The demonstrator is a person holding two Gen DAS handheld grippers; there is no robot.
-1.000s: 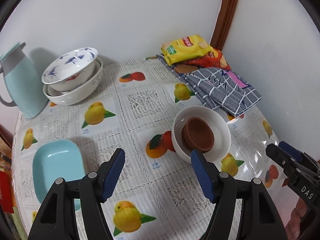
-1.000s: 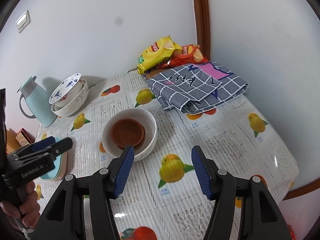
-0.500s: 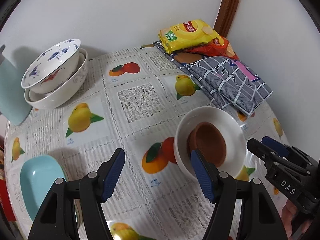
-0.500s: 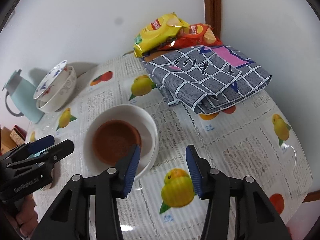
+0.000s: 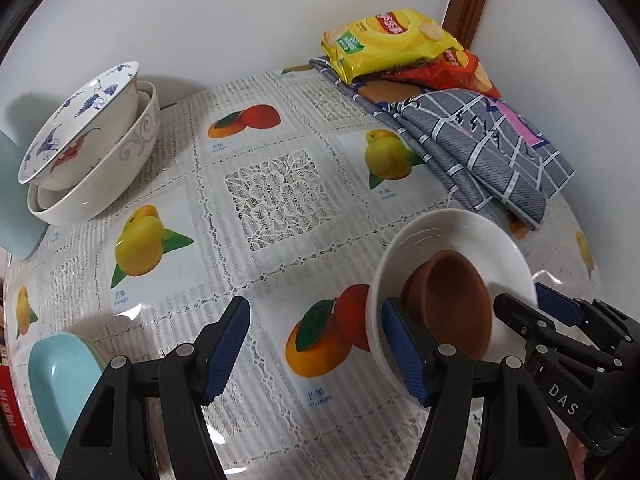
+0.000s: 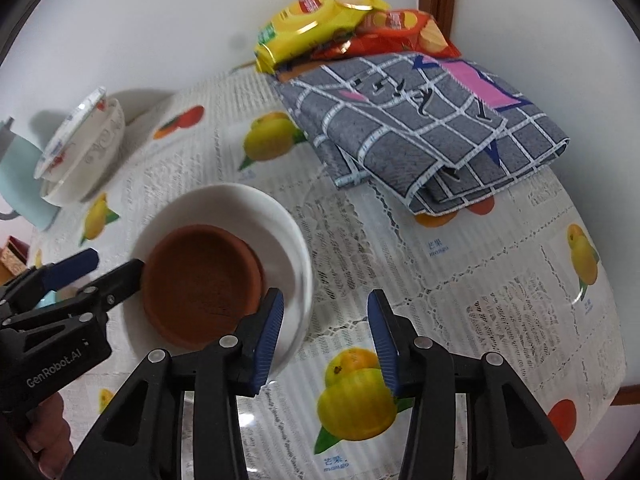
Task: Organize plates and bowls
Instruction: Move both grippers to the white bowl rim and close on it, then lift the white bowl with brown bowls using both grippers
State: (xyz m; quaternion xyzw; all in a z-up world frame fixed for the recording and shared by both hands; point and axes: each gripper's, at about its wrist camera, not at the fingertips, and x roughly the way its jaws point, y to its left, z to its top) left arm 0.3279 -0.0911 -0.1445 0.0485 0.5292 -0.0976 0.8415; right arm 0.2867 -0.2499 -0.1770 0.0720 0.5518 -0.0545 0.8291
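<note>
A white bowl [image 5: 452, 236] [image 6: 240, 208] holds brown saucers [image 5: 456, 300] [image 6: 200, 280] nested inside it, on the fruit-print tablecloth. My left gripper [image 5: 316, 344] is open, its right finger at the bowl's near rim. My right gripper [image 6: 326, 336] is open, its left finger over the bowl's rim; the other finger stands outside the bowl. A blue-patterned bowl [image 5: 80, 120] sits tilted inside a larger white bowl [image 5: 100, 176] at the back left. A light blue dish [image 5: 60, 380] lies at the front left.
A folded grey checked cloth [image 5: 480, 152] [image 6: 420, 132] lies at the back right with yellow and red snack bags [image 5: 392, 40] [image 6: 320, 16] on it. A pale blue jug [image 6: 20, 176] stands at the far left. Walls meet behind the table.
Both grippers have moved in closer to the white bowl with the brown saucers; the right gripper's left finger now reaches over its rim. Both stay open.
</note>
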